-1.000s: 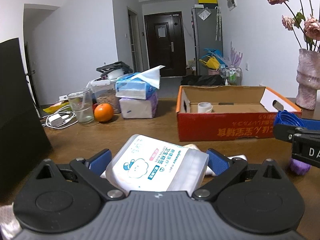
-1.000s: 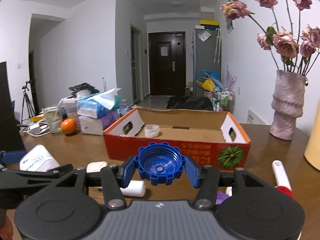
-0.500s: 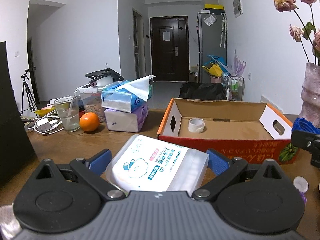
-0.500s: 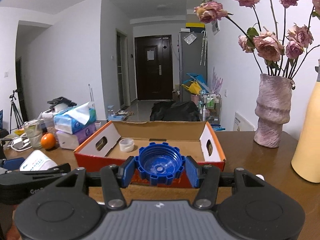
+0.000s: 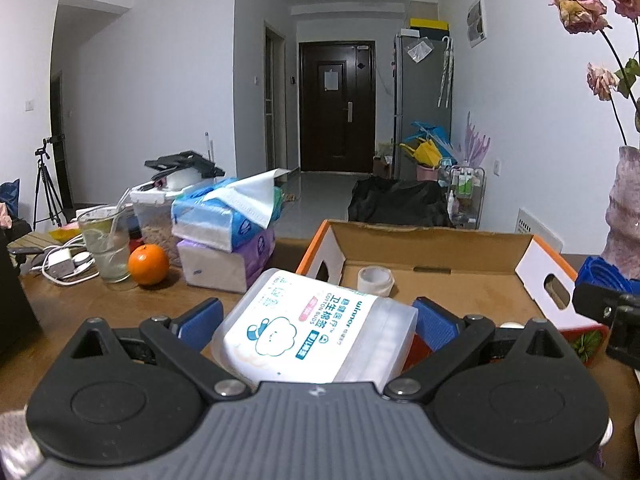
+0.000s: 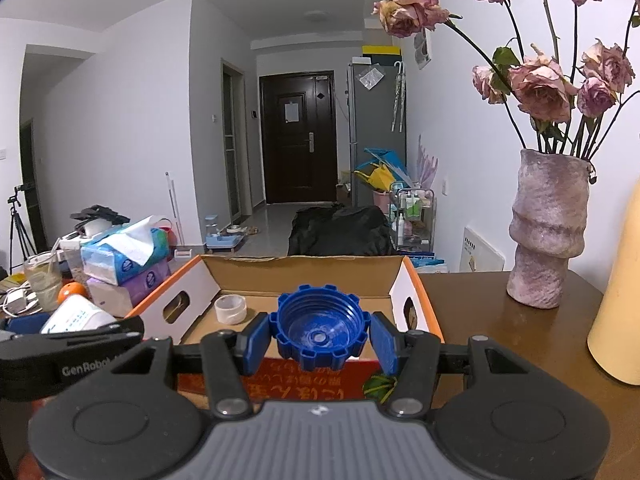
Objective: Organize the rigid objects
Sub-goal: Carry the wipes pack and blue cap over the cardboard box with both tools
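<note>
- Left wrist view: the left gripper (image 5: 316, 318) has its blue fingers (image 5: 436, 322) closed on a cotton swab box (image 5: 316, 328), a translucent box with a white and teal label, which lies tilted between them.
- Behind the box stands the cardboard box (image 5: 432, 240), open on top, orange outside, on the brown bench (image 5: 80, 300). A roll of tape (image 5: 375, 279) lies inside it near the left wall.
- Left of the cardboard box are two tissue packs (image 5: 226, 236) stacked one on the other, then an orange (image 5: 148, 265) and a glass (image 5: 105, 246) with a straw, close together.
- At the right edge a part of the right gripper is seen with the blue cap (image 5: 602, 274) in it, beside the right end of the cardboard box.
- Right wrist view: the right gripper (image 6: 318, 338) holds the blue cap (image 6: 318, 328), a ribbed screw cap with its hollow side toward the camera; the two fingers (image 6: 254, 342) press on its sides.
- The cap hangs in front of the near wall of the cardboard box (image 6: 416, 280); the roll of tape (image 6: 230, 309) is inside, on the left.
- A rough pink vase (image 6: 546, 228) with dried roses stands on the bench to the right of the box, and a pale yellow object (image 6: 620, 300) is at the right edge.
- At the left the left gripper with the cotton swab box (image 6: 76, 314) is visible, near the left end of the cardboard box.
</note>
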Demonstrator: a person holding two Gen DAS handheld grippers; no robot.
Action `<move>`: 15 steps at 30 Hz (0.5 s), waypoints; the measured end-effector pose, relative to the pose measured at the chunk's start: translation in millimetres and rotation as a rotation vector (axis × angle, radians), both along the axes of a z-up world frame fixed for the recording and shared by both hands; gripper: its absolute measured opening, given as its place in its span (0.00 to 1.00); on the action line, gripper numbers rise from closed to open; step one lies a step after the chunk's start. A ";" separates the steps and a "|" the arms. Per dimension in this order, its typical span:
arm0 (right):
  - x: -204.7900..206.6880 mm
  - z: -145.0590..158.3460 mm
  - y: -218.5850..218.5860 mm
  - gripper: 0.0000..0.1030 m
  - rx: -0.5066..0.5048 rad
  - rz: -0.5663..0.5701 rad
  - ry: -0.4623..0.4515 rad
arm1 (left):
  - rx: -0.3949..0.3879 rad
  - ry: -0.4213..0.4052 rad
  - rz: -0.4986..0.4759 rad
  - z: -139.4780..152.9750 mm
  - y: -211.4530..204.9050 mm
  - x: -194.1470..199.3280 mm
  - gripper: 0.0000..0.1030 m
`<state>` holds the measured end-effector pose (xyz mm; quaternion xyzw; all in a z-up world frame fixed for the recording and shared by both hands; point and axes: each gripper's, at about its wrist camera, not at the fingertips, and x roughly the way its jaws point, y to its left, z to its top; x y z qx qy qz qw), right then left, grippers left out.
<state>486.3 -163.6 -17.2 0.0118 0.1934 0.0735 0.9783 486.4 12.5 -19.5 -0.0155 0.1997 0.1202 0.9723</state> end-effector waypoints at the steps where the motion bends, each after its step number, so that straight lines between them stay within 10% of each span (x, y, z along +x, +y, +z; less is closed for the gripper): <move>1: 3.4 0.1 -0.7 0.52 0.000 -0.003 -0.001 | -0.001 -0.002 -0.001 0.7 -0.6 3.2 0.99; 15: 50.0 -1.1 -1.8 0.52 0.004 -0.024 -0.006 | 0.009 -0.019 -0.012 3.1 -11.4 53.9 0.99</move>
